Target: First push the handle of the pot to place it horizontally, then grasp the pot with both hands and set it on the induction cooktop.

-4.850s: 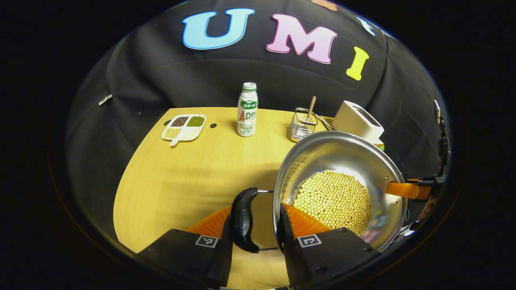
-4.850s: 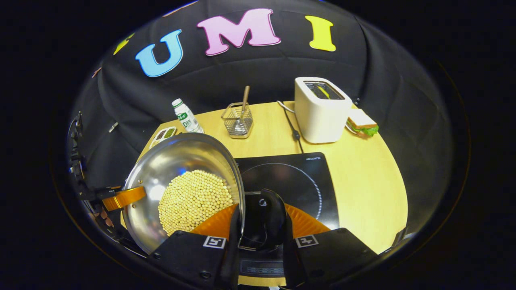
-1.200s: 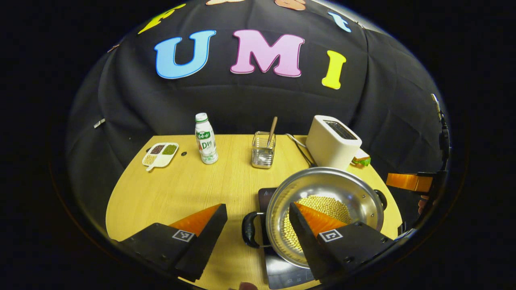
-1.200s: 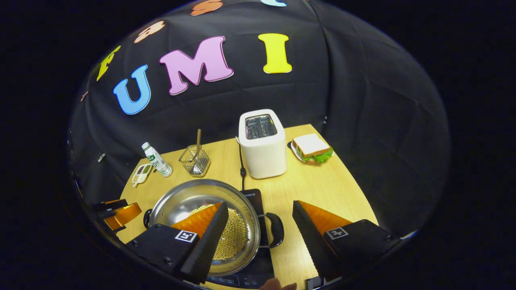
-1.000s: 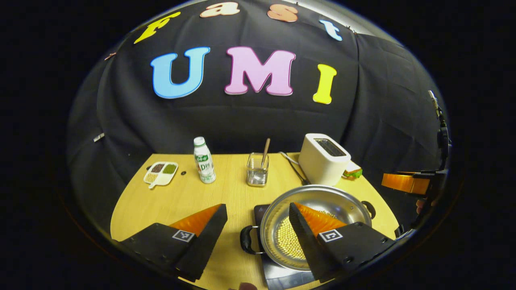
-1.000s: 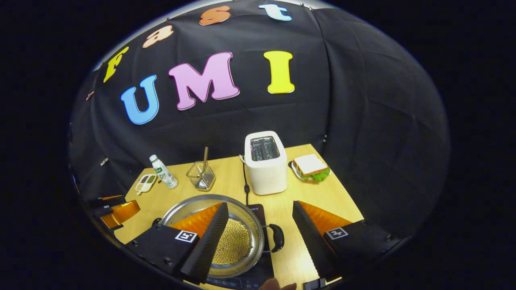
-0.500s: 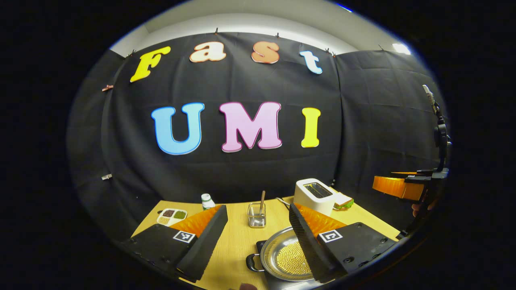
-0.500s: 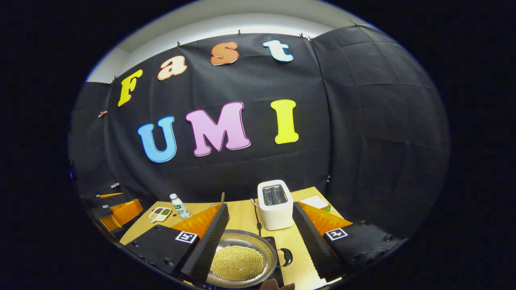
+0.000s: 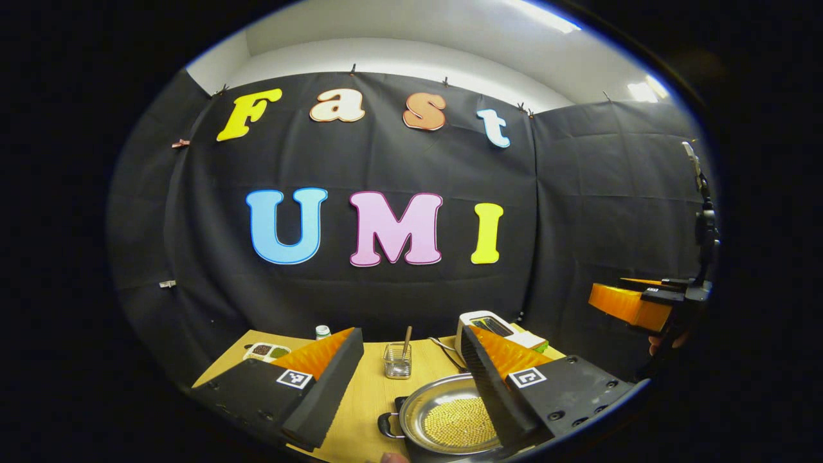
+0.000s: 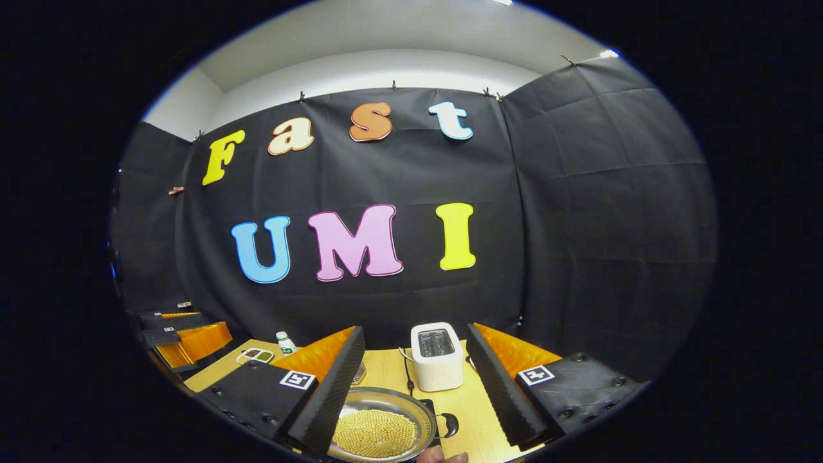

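Observation:
The steel pot (image 9: 450,421) holding yellow beans sits low in the left gripper view, its black side handle (image 9: 388,426) pointing left. In the right gripper view the pot (image 10: 379,427) rests on the black induction cooktop (image 10: 427,406), with its other handle (image 10: 449,424) pointing right. My left gripper (image 9: 408,333) is open, high above the pot and holding nothing. Equally high, my right gripper (image 10: 415,330) is open and bare too. The right gripper (image 9: 633,305) also shows at the far right of the left gripper view, and the left gripper (image 10: 186,337) at the left of the right gripper view.
On the wooden table (image 9: 366,392) behind the pot stand a white toaster (image 10: 436,357), a wire basket (image 9: 397,360) with a stick in it, a small bottle (image 10: 283,343) and a sectioned dish (image 9: 265,351). A hand (image 9: 662,341) holds the right gripper.
Both grippers, earlier shut on the pot's handles and carrying it, have let go and opened. In the last second both rose and tilted up, so the pot on the cooktop dropped low.

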The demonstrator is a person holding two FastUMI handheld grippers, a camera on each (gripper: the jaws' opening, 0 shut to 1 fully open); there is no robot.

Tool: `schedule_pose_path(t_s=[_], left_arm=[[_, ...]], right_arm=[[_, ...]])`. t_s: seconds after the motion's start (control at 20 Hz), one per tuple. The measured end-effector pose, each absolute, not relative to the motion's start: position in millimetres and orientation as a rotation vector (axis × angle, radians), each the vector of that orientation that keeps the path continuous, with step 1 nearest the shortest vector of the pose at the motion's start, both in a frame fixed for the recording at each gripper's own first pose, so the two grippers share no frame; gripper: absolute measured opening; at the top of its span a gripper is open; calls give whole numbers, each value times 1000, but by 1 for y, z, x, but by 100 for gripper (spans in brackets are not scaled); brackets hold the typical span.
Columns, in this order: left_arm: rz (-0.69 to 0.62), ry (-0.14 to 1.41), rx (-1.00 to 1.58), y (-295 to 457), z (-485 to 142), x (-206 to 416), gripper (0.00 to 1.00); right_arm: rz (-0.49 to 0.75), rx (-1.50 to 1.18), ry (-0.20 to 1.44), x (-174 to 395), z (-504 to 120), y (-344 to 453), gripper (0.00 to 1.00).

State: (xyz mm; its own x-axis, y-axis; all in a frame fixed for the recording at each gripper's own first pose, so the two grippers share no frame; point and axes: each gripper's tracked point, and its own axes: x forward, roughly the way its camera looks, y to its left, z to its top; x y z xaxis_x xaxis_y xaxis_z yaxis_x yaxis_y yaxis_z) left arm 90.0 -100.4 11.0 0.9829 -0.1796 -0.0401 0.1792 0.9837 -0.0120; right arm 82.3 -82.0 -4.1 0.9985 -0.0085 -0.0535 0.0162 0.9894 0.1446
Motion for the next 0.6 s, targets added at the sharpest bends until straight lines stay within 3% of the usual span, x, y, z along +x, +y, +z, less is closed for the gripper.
schedule_pose_path(t_s=[0.6], left_arm=[[-172, 71, -1, -96, 5, 95, 95]], right_arm=[[-37, 135, 63, 85, -9, -88, 99]])
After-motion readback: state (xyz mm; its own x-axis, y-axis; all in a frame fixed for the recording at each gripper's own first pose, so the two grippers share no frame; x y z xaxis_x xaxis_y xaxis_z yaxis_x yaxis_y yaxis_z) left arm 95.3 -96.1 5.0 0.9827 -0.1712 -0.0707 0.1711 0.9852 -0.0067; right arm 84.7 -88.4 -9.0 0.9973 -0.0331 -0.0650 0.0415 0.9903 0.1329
